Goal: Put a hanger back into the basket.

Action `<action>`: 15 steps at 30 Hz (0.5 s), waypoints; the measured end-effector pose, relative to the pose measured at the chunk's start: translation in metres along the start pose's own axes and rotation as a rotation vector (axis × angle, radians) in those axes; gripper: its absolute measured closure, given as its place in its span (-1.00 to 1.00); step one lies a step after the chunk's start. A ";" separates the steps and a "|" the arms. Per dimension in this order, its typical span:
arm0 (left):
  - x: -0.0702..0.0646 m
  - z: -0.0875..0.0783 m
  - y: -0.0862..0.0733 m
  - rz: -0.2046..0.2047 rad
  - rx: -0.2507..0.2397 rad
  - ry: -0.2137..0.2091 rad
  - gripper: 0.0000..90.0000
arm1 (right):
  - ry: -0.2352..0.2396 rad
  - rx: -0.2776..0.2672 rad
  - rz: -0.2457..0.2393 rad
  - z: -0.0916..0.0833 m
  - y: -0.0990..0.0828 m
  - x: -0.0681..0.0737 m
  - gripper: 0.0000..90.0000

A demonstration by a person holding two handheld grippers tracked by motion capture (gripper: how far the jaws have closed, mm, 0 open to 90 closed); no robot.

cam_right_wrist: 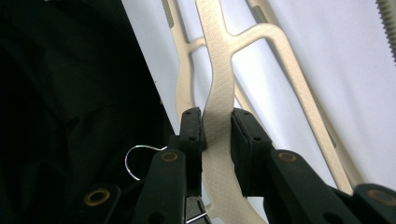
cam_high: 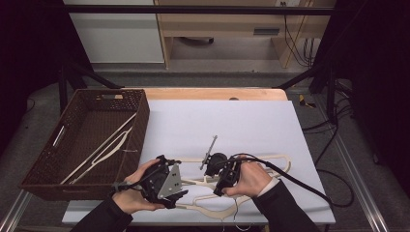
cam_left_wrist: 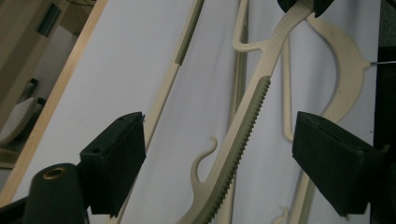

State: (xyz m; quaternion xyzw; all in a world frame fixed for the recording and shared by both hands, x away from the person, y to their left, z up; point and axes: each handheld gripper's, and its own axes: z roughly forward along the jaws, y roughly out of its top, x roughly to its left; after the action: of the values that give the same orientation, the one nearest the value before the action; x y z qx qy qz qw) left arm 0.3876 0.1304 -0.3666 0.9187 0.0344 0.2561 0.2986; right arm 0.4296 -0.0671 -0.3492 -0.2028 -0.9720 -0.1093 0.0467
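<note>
Two or more cream plastic hangers (cam_high: 278,162) lie overlapped on the white mat (cam_high: 217,121) near its front edge. My right gripper (cam_high: 219,192) is shut on the textured neck of one hanger (cam_right_wrist: 219,56); in the right gripper view its pads (cam_right_wrist: 192,128) pinch the neck from both sides. A thin wire hook (cam_right_wrist: 135,163) curls just left of those jaws. My left gripper (cam_high: 181,193) is open. In the left gripper view the held hanger's ribbed arm (cam_left_wrist: 243,135) passes between the wide jaws, and neither pad (cam_left_wrist: 114,158) touches it.
A brown wicker basket (cam_high: 141,116) stands at the mat's left edge with another cream hanger (cam_high: 104,147) inside. A grey threaded metal rod (cam_high: 210,147) sticks up just behind the right gripper. The mat's far half lies bare; black cables trail off to the right.
</note>
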 end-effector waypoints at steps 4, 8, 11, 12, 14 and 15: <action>0.000 0.001 0.009 0.079 0.017 0.008 -0.51 | 0.001 -0.011 -0.006 -0.006 0.000 0.000 0.67; -0.003 0.004 0.015 0.147 0.043 0.023 -0.44 | 0.003 -0.009 0.002 -0.008 0.000 0.000 0.67; -0.006 0.007 0.019 0.203 0.066 0.042 -0.32 | 0.009 -0.014 0.003 -0.010 0.000 0.000 0.67; -0.007 0.008 0.020 0.223 0.074 0.049 -0.26 | 0.010 -0.013 0.003 -0.011 0.000 -0.001 0.67; -0.008 0.010 0.022 0.249 0.080 0.056 -0.17 | 0.013 -0.008 0.017 -0.012 0.001 0.000 0.67; -0.009 0.010 0.022 0.255 0.076 0.061 -0.14 | 0.012 -0.008 0.013 -0.013 0.001 0.000 0.67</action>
State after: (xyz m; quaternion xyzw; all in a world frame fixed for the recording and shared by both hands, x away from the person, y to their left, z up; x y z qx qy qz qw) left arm 0.3828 0.1046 -0.3653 0.9181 -0.0641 0.3181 0.2277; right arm 0.4308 -0.0693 -0.3367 -0.2088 -0.9699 -0.1141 0.0522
